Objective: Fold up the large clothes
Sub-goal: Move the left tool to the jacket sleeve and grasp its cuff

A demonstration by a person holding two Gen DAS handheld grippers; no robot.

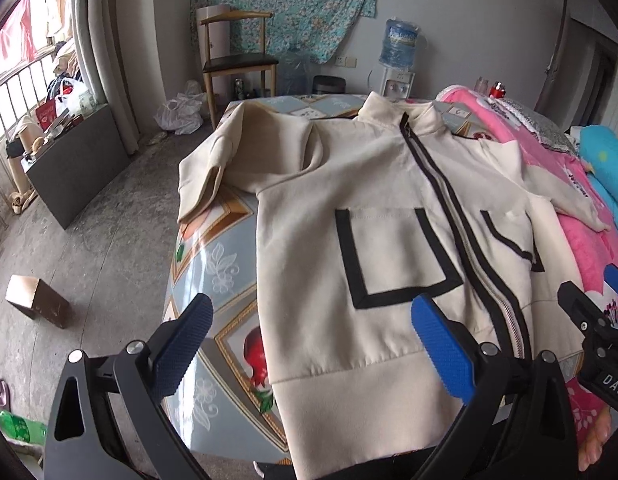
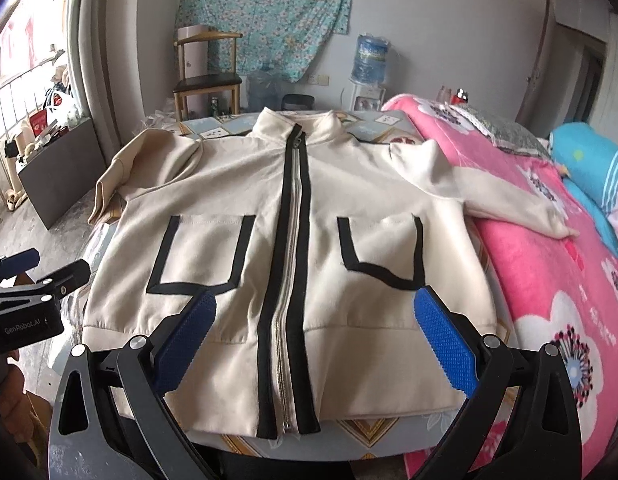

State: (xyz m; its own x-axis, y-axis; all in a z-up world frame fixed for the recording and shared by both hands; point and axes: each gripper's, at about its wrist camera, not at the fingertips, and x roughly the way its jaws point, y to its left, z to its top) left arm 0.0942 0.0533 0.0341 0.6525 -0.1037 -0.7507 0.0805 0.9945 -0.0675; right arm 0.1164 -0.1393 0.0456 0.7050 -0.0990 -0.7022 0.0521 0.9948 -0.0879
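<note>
A cream zip-up jacket [image 2: 329, 184] with black trim and two black-outlined pockets lies front-up and spread flat on a patterned table [image 1: 213, 264]. It also shows in the left wrist view [image 1: 349, 184]. Its left sleeve [image 1: 201, 172] hangs over the table's left edge. Its right sleeve [image 2: 501, 188] lies across the pink blanket. My left gripper [image 1: 311, 320] is open and empty, above the hem's left part. My right gripper [image 2: 315, 312] is open and empty, above the hem near the zipper [image 2: 287, 280].
A bed with a pink flowered blanket [image 2: 549, 280] adjoins the table's right side. A wooden chair [image 1: 237, 60] and a water dispenser [image 1: 399, 56] stand at the back wall. A cardboard box [image 1: 37, 300] and bags lie on the floor at left.
</note>
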